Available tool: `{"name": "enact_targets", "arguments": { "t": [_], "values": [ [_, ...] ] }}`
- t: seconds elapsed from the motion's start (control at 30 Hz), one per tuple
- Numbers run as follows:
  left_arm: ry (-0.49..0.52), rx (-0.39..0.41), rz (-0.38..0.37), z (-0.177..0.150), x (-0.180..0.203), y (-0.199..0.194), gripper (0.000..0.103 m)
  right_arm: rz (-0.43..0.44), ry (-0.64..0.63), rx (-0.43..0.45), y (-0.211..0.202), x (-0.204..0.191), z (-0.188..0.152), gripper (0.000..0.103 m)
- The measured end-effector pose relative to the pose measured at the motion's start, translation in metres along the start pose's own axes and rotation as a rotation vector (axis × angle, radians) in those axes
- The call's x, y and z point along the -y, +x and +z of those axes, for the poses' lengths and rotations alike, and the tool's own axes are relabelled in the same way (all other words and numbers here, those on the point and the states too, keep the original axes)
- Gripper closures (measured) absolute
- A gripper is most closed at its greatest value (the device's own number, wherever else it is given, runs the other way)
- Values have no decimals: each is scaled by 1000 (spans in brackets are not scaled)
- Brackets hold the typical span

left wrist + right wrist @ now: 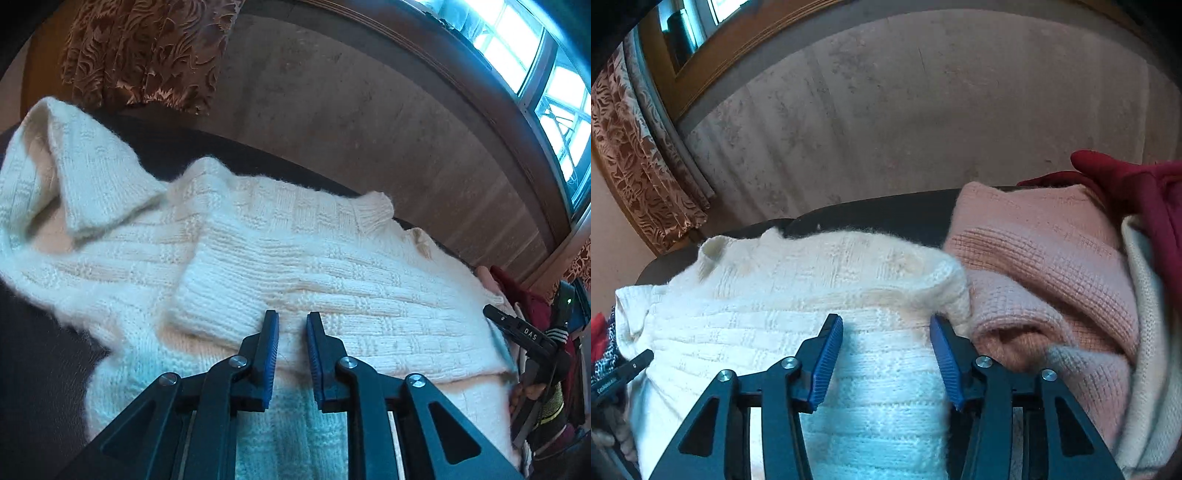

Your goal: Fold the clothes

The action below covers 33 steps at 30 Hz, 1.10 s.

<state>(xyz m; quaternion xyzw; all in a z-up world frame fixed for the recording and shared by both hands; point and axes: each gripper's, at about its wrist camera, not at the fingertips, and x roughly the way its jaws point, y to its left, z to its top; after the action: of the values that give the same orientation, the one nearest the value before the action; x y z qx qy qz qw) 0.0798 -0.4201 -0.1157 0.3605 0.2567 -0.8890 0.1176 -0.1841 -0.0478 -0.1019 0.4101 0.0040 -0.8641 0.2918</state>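
A fluffy white knit sweater (332,280) lies spread on a dark couch seat (37,350). One sleeve is folded across its body, cuff (214,299) toward me; a second ribbed cuff (373,210) sticks up at the far edge. My left gripper (292,317) hovers just beside the folded cuff, its blue pads a narrow gap apart with nothing pinched. In the right wrist view my right gripper (885,321) stands open over the sweater (775,295) near its right edge, jaws wide and empty. At the right edge of the left wrist view, a black finger (517,326) of the right gripper shows.
A pink knit garment (1034,258), a red one (1126,184) and a cream one (1145,332) are piled right of the sweater. A pale wall (886,110) rises behind the couch, with a patterned curtain (140,48) and a window (535,55).
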Motion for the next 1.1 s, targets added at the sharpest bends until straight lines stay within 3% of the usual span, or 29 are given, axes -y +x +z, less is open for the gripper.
{"name": "enact_targets", "arguments": {
  "t": [0.07,0.13,0.2,0.27,0.43,0.6,0.8,1.1],
  "values": [
    [20,-5,5,5,7,-7,89,-25,-35,-5,-4,-9,3,51],
    [20,22,-58,16,15,-19,85,-40,-75,36,-14,-19,7,49],
    [40,39,-125,31,30,-20,83,-17,-131,93,-26,-34,9,39],
    [70,30,-210,52,50,-15,80,24,-190,85,-26,-49,10,36],
    [100,-132,-379,92,94,34,64,76,-298,-10,2,-74,-1,32],
    [155,-303,-410,114,122,93,61,140,-232,-43,14,-63,-5,26],
    [250,-372,-396,124,140,132,60,160,-254,-45,14,-72,-9,14],
    [266,-467,-441,116,158,176,62,179,-239,-35,7,-70,-21,12]
  ]
}}
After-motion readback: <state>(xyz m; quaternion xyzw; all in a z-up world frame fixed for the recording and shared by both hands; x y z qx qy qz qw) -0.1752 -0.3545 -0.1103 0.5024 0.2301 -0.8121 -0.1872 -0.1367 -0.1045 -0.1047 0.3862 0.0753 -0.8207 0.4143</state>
